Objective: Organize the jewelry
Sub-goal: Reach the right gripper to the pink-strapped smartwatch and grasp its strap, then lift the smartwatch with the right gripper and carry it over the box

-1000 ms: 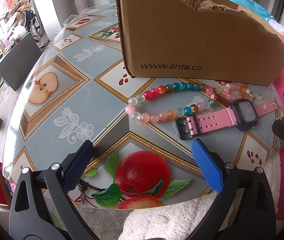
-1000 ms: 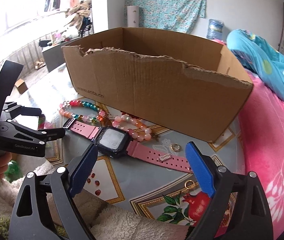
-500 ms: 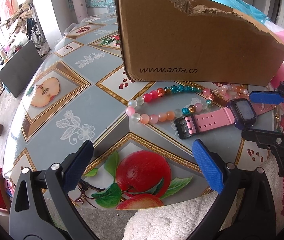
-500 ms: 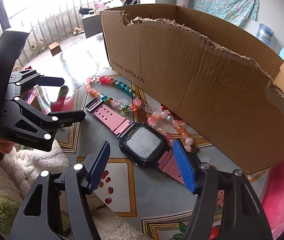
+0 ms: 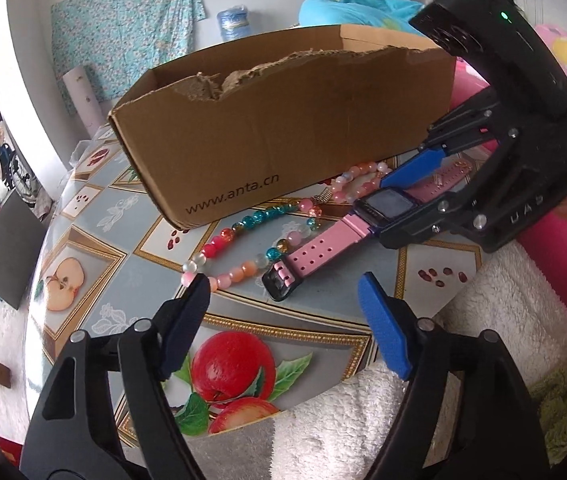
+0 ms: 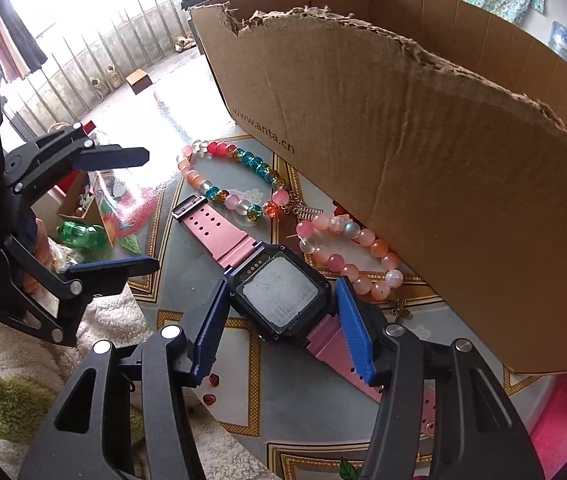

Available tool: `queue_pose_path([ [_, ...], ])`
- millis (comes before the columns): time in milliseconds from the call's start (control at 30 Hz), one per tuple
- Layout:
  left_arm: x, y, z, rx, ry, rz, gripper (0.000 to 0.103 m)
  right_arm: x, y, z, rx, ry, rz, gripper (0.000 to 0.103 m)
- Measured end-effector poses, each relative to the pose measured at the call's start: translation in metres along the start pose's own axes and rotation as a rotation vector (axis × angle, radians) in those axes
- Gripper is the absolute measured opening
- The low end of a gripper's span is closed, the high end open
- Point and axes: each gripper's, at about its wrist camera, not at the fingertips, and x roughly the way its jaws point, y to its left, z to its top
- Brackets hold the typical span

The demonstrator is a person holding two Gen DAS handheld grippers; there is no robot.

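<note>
One watch (image 6: 279,300): pink-strapped, flat on the surface (image 6: 187,268) before the cardboard box (image 6: 423,152).
Right tool (image 6: 279,320): just closing, pads flanking the watch case, contact unclear.
Left tool (image 5: 283,320): just narrowing, spread, empty, near the beaded bracelet (image 5: 243,240).

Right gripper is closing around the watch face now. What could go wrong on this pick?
1. The right gripper jaws, just closing, flank the watch case's slanted sides; it might twist out.
2. The pink beads lie close beside the far finger and may get dragged.
3. The cardboard box wall stands tall alongside; a low lift could bump it.
</note>
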Motion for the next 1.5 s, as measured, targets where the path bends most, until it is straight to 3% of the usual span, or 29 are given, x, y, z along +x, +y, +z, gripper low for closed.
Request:
queue_pose_path([
  [133, 0.007, -0.009, 0.002, 0.084, 0.014, -0.035, 0.057, 0.001, -0.012, 0.005, 0.032, 0.022, 0.081, 0.053],
  [333, 0.008, -0.031, 0.002, 0.222, -0.004, 0.018, 0.051, 0.005, -0.023, 0.008, 0.050, 0.044, 0.157, 0.053],
  [500, 0.012, -0.045, -0.004, 0.306, -0.014, 0.058, 0.032, 0.006, -0.019, 0.009, 0.030, 0.054, 0.192, 0.053],
  [567, 0.017, -0.046, 0.002, 0.312, -0.011, 0.055, 0.013, 0.008, -0.016, 0.010, 0.028, 0.045, 0.200, 0.053],
  [733, 0.017, -0.026, 0.016, 0.244, 0.007, -0.044, 0.005, -0.008, -0.022, 0.004, 0.073, -0.024, 0.180, 0.053],
  [867, 0.023, -0.008, 0.025, 0.180, 0.046, -0.112, 0.003, -0.043, -0.025, -0.005, 0.125, -0.152, 0.095, 0.053],
  [1000, 0.023, -0.006, 0.025, 0.197, 0.044, -0.112, 0.003, -0.063, -0.023, -0.028, 0.156, -0.211, -0.054, 0.053],
  [1133, 0.024, -0.008, 0.026, 0.220, 0.046, -0.100, 0.002, -0.063, -0.015, -0.042, 0.130, -0.202, -0.204, 0.053],
  [1300, 0.027, -0.011, 0.030, 0.210, 0.051, -0.099, 0.002, -0.059, 0.010, -0.051, 0.057, -0.197, -0.285, 0.052],
  [1500, 0.027, -0.011, 0.028, 0.207, 0.045, -0.096, 0.002, -0.039, 0.029, -0.056, -0.015, -0.139, -0.447, 0.030],
])
